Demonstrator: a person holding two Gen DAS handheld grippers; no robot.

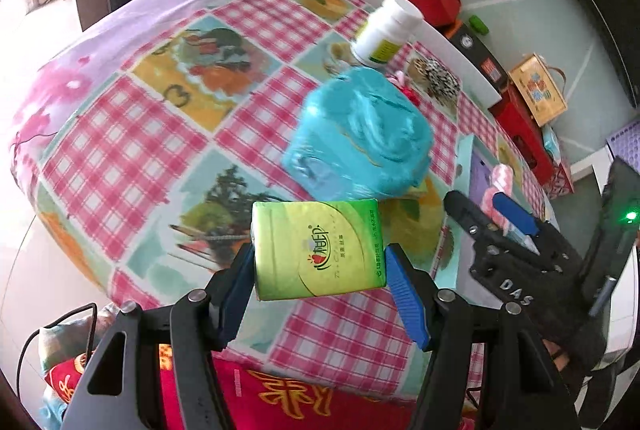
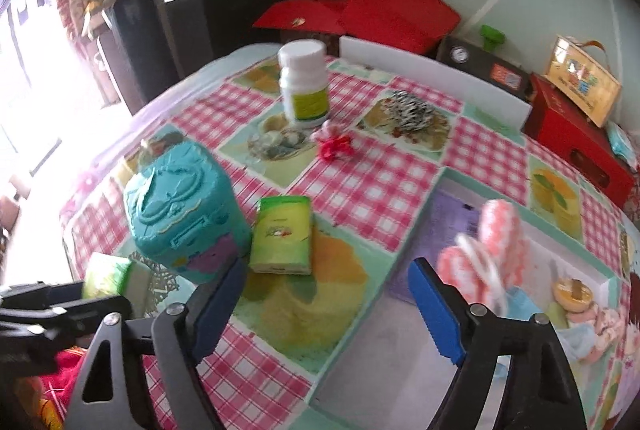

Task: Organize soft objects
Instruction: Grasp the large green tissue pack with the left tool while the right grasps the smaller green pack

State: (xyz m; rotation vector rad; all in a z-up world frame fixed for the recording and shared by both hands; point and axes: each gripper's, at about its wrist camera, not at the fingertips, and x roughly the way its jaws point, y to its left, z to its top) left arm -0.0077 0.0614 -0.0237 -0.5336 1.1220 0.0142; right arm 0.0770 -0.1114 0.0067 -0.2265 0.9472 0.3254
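Left tongs: clamped on green tissue pack, held above worktop.
Right tongs: apart, nothing between.
Shallow box: holds pink-white soft item.
Teal case: closed, second green pack just beside it.
White bottle: upright, capped.

Both tools look alike: the left gripper has black angular arms with triangular cut-outs, silver round screws at the pivots, and blue ribbed pads lining its jaws. The right gripper shows the same black frame, silver screws and blue pads with a saw-toothed edge. Seen from the left camera, its black body carries white letters "DAS" and a small green light glows behind.
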